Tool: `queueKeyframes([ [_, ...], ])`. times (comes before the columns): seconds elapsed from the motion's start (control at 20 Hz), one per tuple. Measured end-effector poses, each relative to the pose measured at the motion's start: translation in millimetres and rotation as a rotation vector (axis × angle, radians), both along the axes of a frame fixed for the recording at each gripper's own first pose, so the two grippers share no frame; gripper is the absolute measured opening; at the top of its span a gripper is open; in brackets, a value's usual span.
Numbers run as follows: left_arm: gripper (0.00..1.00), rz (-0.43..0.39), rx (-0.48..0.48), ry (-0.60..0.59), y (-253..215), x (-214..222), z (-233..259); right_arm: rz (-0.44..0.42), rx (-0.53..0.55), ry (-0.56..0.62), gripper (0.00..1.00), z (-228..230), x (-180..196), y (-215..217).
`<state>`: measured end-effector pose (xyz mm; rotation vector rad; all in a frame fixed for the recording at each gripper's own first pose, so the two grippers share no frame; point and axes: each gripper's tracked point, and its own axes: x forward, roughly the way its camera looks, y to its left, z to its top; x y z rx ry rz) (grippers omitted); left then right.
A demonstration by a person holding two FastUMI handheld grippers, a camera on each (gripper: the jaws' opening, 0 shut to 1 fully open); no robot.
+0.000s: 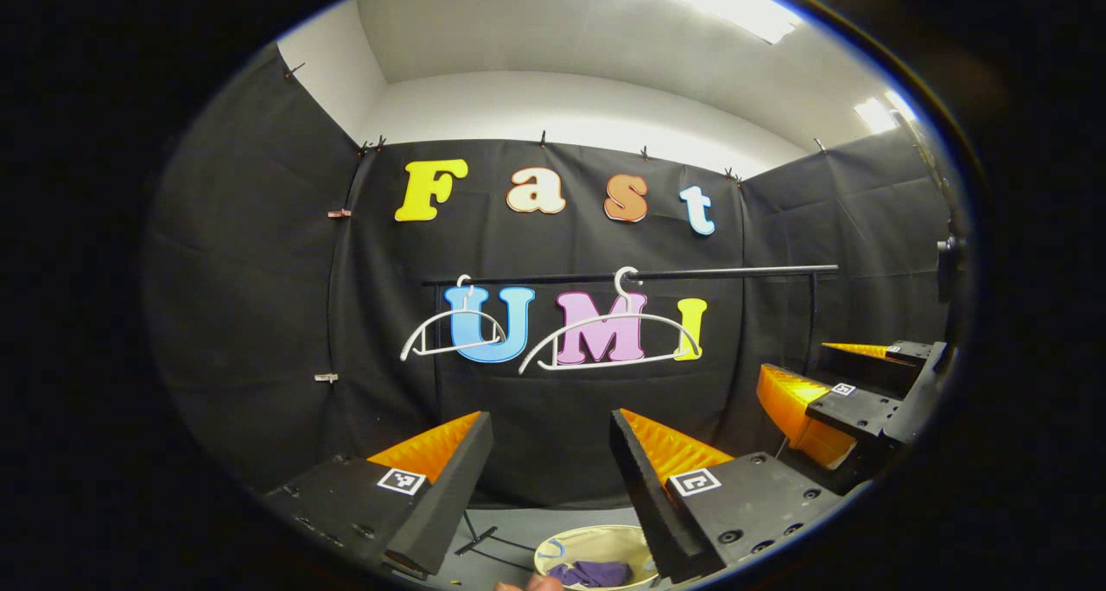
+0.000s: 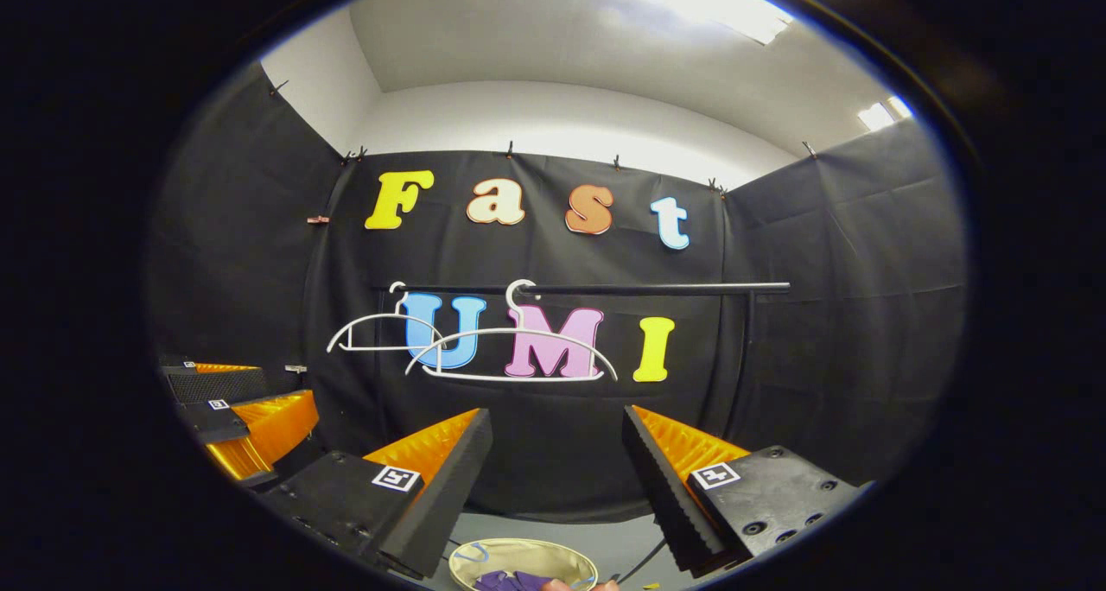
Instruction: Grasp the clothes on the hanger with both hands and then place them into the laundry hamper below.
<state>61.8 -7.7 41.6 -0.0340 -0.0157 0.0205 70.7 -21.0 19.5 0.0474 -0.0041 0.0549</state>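
Lying in hamper (image 1: 596, 543) below open left tongs (image 1: 549, 453), purple clothes (image 1: 594, 573)

Both cams ride side by side, level, facing the back wall, well back from the rail (image 1: 631, 275) w/ two white hangers (image 2: 510, 349). Shared: rail, hangers, laundry hamper (image 1: 596, 546) low down.

Purple clothes (image 2: 510, 581) inside hamper (image 2: 484, 558)

Grey floor (image 1: 510, 522) bearing a round hamper (image 1: 596, 543) with purple clothes (image 1: 596, 572) inside; rack feet (image 1: 479, 541) rest alongside.
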Motion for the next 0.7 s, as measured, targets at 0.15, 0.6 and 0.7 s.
queueKeyframes([
  [0.15, 0.87, -0.005, 0.001, 0.009, -1, 2, -1, 0.006, -0.004, -0.002, 0.98, 1, 3, 1],
  [0.6, 0.87, -0.004, -0.006, 0.034, 4, 6, -9, 0.018, 0.004, 0.013, 0.98, -5, 7, 9],
  [0.7, 0.87, -0.005, -0.007, 0.031, 4, 5, -8, 0.02, 0.003, 0.011, 0.98, -4, 8, 12],
])
